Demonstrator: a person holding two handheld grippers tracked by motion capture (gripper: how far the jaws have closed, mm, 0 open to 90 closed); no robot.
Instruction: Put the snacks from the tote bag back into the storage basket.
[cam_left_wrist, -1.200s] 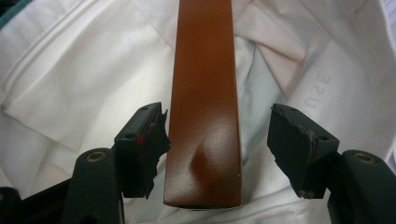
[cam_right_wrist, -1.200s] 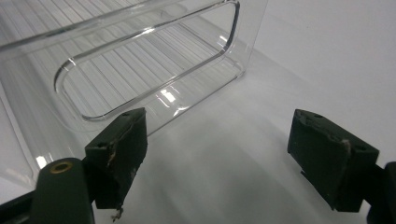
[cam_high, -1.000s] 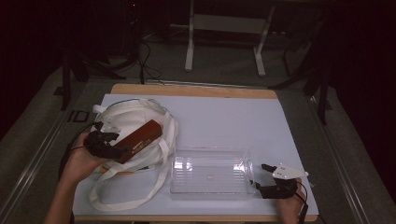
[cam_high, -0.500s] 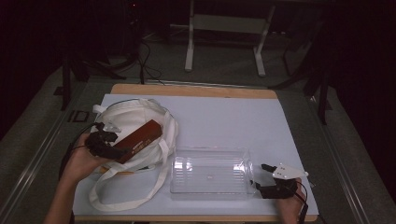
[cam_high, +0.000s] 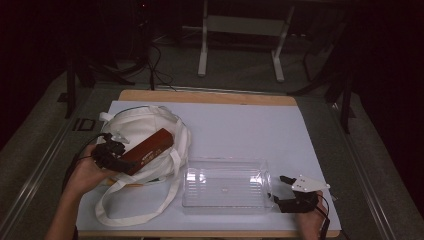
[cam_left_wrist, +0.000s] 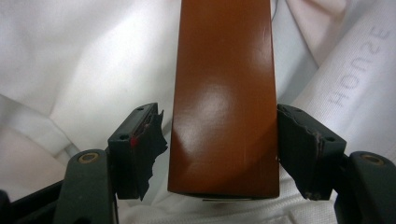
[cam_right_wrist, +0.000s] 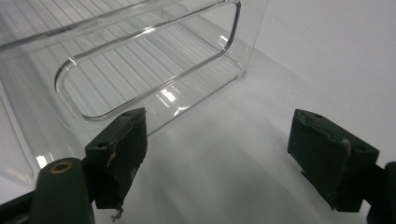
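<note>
**Brown box between the left jaws, above a cloth bag**

White sheeting covers the bench (cam_high: 240, 125), with dark floor around it. At the left lies a white cloth bag (cam_high: 135, 130); over it the left gripper (cam_high: 116, 156) has a brown box (cam_left_wrist: 224, 93) between its jaws, one jaw touching, the other with a slight gap. Near the front edge, the right gripper (cam_high: 280, 192) is spread just beside a clear plastic bin (cam_high: 226, 185).
</note>
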